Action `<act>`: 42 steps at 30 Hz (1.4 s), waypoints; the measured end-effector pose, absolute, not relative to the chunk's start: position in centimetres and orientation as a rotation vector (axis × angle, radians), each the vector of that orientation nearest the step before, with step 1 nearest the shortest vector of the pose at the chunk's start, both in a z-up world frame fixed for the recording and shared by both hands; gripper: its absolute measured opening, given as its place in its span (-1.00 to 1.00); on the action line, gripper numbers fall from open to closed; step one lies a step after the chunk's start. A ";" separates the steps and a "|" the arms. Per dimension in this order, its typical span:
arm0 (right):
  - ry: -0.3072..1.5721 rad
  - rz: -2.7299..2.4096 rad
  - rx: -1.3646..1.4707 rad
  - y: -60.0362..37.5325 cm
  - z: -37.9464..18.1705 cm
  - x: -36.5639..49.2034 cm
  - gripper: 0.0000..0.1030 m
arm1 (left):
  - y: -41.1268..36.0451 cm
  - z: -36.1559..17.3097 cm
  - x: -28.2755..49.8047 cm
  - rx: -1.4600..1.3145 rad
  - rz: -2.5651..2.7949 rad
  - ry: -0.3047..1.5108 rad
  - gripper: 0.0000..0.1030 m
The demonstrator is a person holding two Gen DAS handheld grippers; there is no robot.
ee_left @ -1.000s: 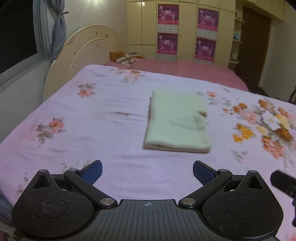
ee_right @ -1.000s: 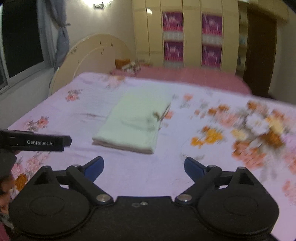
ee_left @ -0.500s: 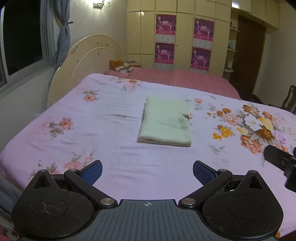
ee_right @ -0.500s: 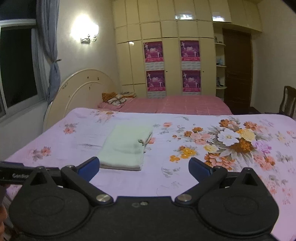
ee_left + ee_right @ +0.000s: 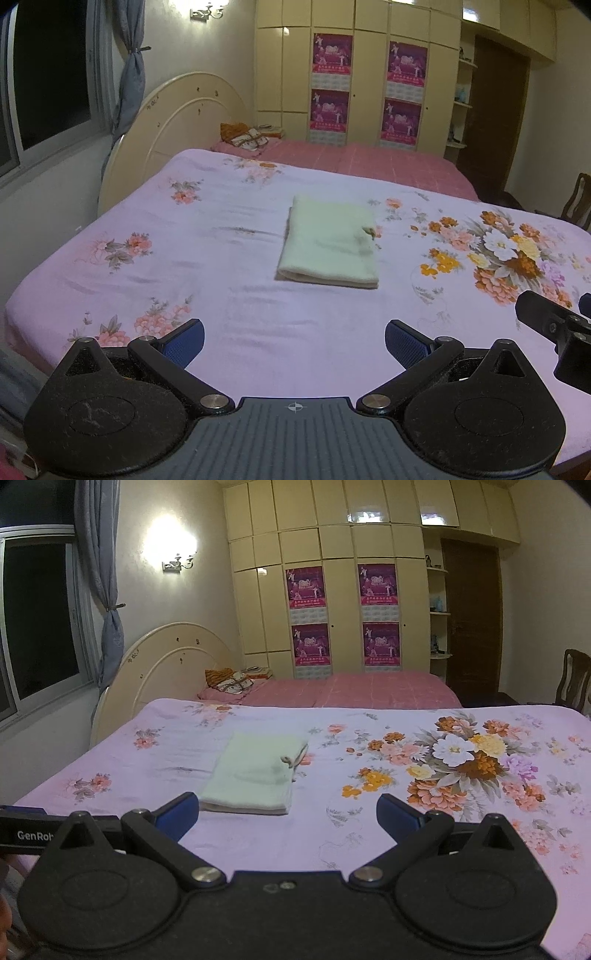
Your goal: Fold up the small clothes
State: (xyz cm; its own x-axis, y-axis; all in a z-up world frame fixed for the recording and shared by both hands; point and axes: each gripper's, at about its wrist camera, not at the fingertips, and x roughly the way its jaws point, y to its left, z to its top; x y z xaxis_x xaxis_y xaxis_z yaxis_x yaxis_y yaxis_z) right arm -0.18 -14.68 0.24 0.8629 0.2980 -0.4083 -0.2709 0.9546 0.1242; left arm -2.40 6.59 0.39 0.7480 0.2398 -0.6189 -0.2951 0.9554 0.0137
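A pale green garment [image 5: 330, 242] lies folded into a neat rectangle on the lilac floral bedsheet [image 5: 229, 280]; it also shows in the right wrist view [image 5: 256, 773]. My left gripper [image 5: 294, 341] is open and empty, held back over the near edge of the bed, well short of the garment. My right gripper [image 5: 287, 812] is open and empty too, near the bed's front edge, with the garment just beyond its left finger. Part of the right gripper [image 5: 554, 328] shows at the right of the left wrist view.
A cream headboard [image 5: 173, 122] stands at the left of the bed. A second bed with a pink cover [image 5: 351, 690] and small items [image 5: 232, 679] lies behind. Wardrobes [image 5: 332, 590] line the back wall. A wooden chair [image 5: 572, 679] stands at the right.
Both grippers have drawn back and up from the folded garment, so it looks smaller and farther. The garment has not moved. Both stay open.
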 end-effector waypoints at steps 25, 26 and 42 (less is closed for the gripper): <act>0.454 0.296 0.060 -13.8 -0.1 -0.3 0.98 | 6.5 0.3 -2.1 -0.089 0.283 0.677 1.00; 0.454 0.297 0.060 -13.8 -0.1 -0.3 0.98 | 6.5 0.3 -2.1 -0.090 0.285 0.676 1.00; 0.466 0.305 0.057 -12.7 -0.4 0.8 0.98 | 6.8 0.2 -1.6 -0.091 0.294 0.678 1.00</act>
State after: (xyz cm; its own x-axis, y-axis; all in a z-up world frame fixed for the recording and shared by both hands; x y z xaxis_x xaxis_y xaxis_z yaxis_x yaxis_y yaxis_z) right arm 0.79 -12.69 -0.39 0.8488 0.3019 -0.4340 -0.2760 0.9532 0.1233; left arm -1.56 6.77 0.17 0.7393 0.2380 -0.6299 -0.2972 0.9547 0.0119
